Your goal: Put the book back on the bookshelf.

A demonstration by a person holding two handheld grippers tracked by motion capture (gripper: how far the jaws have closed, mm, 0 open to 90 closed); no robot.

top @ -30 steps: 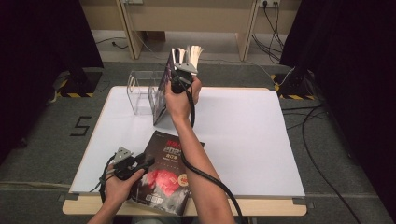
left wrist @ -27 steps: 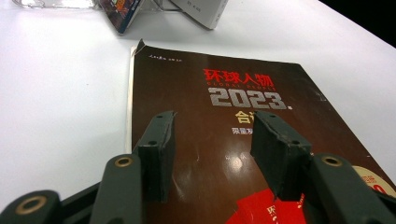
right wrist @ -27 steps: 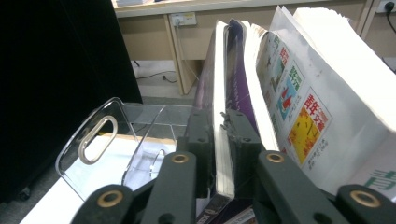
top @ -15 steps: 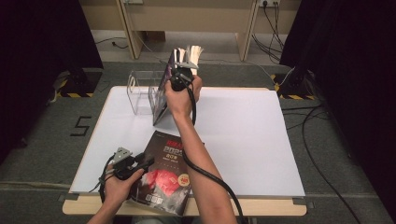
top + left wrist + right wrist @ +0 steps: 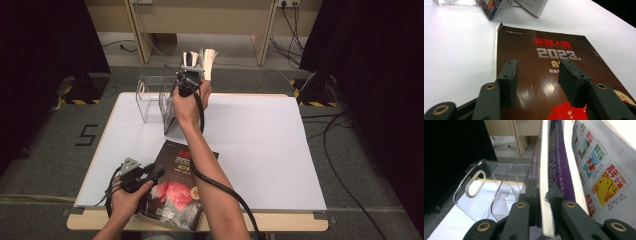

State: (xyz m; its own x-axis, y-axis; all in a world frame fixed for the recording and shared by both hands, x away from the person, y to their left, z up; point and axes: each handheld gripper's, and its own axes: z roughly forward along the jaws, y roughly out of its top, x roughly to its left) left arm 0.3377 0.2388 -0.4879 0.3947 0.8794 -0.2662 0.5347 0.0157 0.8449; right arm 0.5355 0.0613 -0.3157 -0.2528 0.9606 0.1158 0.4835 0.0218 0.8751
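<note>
White table [image 5: 280,150] stands on grey carpet, with dark curtains at both sides and wooden furniture legs behind.

Nearest to the person, the left gripper [image 5: 152,174] rests low over the near left part of the table. In the left gripper view its jaws stand well apart, with nothing between them, above the dark brown magazine [image 5: 544,75] that lies flat on the table near the front edge. This hand and this magazine look the same as one second ago.

Farther away, the right gripper [image 5: 543,192] is raised above the clear plastic file holder [image 5: 150,97] at the far left of the table. Its jaws are closed on the edge of a thin magazine [image 5: 545,170], which stands almost upright; other magazines [image 5: 599,170] lean just beside it. Compared with the earlier pictures, the right hand [image 5: 187,100] has moved only very little, if at all.

I judge that the magazine is being put into or taken out of the holder, but I cannot tell which, and the step is not finished.
</note>
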